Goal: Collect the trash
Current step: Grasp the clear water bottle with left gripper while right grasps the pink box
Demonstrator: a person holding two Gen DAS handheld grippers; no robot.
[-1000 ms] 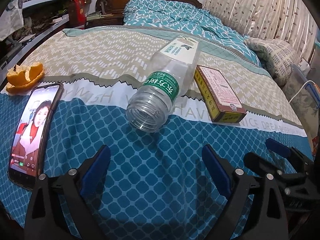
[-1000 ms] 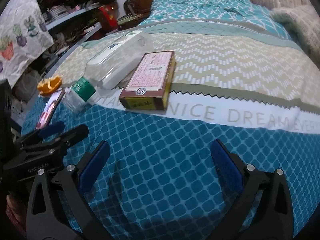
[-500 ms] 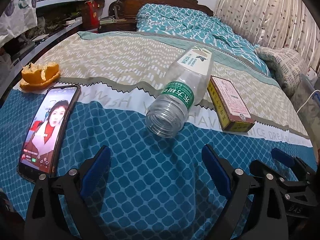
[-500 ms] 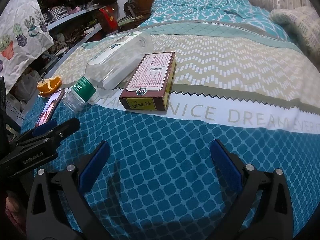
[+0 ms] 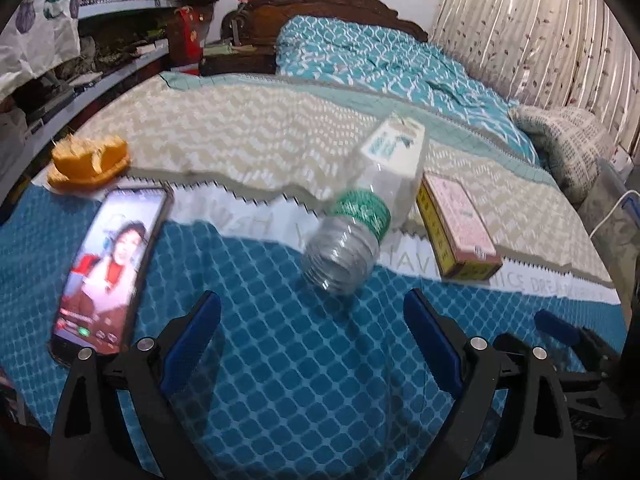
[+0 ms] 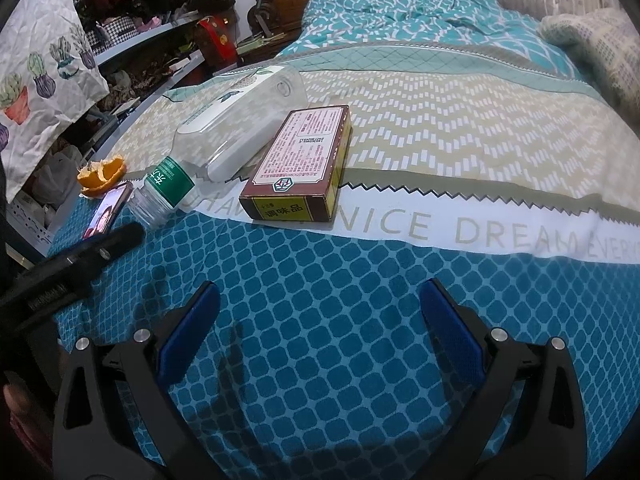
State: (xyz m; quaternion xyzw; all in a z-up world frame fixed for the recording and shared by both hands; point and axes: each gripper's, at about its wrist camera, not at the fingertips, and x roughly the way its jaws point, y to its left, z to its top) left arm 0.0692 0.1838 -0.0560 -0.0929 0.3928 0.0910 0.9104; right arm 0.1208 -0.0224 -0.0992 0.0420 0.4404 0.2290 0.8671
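Observation:
An empty clear plastic bottle (image 5: 368, 208) with a green label lies on the bed, its open mouth toward me. A flat brown and yellow box (image 5: 456, 224) lies just right of it, touching or nearly touching. Orange peel (image 5: 88, 160) sits at the far left. My left gripper (image 5: 312, 328) hangs open above the blue quilt, short of the bottle. In the right wrist view the bottle (image 6: 236, 132), the box (image 6: 304, 164) and the peel (image 6: 102, 174) lie ahead and left. My right gripper (image 6: 320, 320) is open and holds nothing.
A phone (image 5: 108, 272) with a lit screen lies left of the bottle near the quilt's edge. The wooden headboard (image 5: 344, 4) and cluttered shelves (image 5: 100, 56) stand at the back left. A curtain (image 5: 532, 28) and a folded blanket (image 5: 568, 140) are at the right.
The left gripper has drawn back and swung left, so the bottle, box and phone sit further right in its view. The right gripper has barely moved. Both stay open.

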